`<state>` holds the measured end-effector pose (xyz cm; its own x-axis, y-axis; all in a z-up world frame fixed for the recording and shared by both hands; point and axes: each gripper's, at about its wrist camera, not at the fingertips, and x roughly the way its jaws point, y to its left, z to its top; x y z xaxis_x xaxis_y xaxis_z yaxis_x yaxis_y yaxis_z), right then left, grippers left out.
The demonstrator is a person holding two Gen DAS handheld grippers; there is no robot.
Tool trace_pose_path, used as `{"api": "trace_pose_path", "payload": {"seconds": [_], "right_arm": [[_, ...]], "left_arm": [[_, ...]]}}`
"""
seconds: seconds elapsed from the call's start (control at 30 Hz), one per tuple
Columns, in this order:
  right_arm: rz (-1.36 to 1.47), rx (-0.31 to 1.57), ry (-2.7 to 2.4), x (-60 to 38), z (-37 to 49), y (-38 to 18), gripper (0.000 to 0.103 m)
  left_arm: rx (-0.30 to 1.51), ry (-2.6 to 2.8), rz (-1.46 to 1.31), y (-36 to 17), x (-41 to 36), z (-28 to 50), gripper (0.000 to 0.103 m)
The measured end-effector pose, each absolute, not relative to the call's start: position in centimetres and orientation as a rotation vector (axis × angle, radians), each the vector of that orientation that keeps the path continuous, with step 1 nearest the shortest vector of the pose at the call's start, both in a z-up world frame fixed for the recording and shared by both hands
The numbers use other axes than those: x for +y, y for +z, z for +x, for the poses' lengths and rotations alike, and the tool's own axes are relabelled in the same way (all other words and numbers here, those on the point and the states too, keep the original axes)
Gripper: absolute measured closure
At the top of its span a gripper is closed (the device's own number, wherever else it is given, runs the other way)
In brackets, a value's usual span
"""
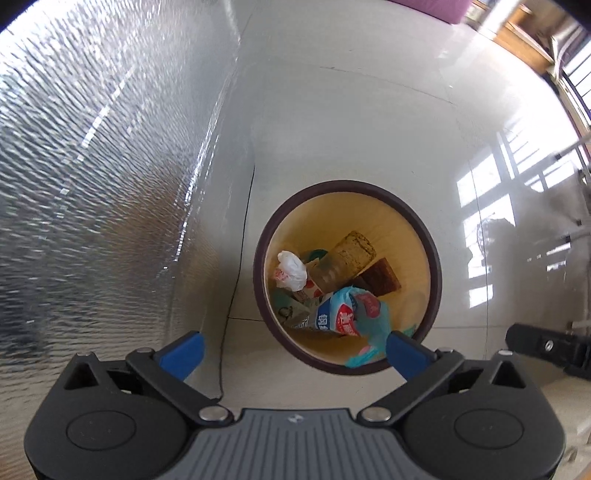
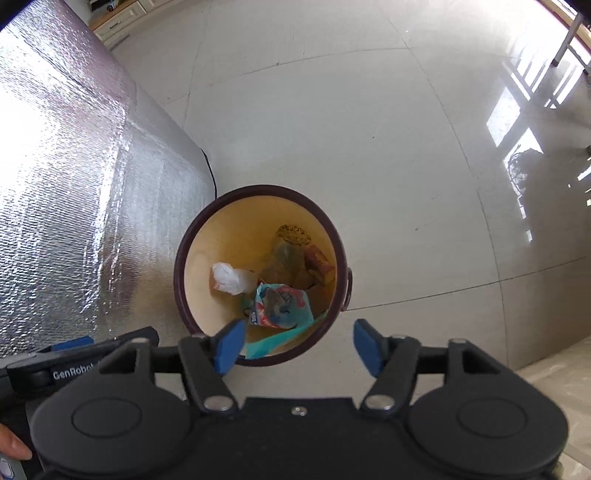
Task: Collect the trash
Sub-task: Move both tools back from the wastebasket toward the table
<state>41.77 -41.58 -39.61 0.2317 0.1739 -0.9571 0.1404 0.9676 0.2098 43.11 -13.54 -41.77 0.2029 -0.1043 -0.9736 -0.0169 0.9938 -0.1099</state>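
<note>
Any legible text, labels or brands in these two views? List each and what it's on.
"GenRobot", last letters cut off: on the left hand-held gripper body, seen at the left edge of the right wrist view.
Blue and red wrapper in the bin: large printed characters, too distorted to read.
White crumpled bag: red print, too blurred to read.
Nothing else legible.

A glossy floor of large pale tiles (image 2: 332, 122) is seen, crossed by thin grout lines. Bright window reflections (image 1: 484, 236) are thrown across it on the right. A silver, dimpled foil mat (image 2: 66, 177) is spread over the left side, and a thin black cable (image 1: 236, 280) is run along its edge. Pale wooden furniture (image 2: 118, 18) is glimpsed at the far top edge.
</note>
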Motion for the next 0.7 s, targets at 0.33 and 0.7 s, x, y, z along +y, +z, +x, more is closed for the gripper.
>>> {"api": "trace_pose_path", "payload": {"seconds": [0.33, 0.7], "right_arm": [[0.293, 1.256, -0.037, -42.2, 38.2, -35.0, 0.0], [0.207, 1.207, -0.063, -41.8, 34.7, -30.2, 0.0]], "left_arm": [[1.31, -0.077, -0.079, -36.7, -12.5, 41.0, 0.0], [1.244, -0.134, -0.064, -31.2, -11.4, 38.4, 0.0]]}}
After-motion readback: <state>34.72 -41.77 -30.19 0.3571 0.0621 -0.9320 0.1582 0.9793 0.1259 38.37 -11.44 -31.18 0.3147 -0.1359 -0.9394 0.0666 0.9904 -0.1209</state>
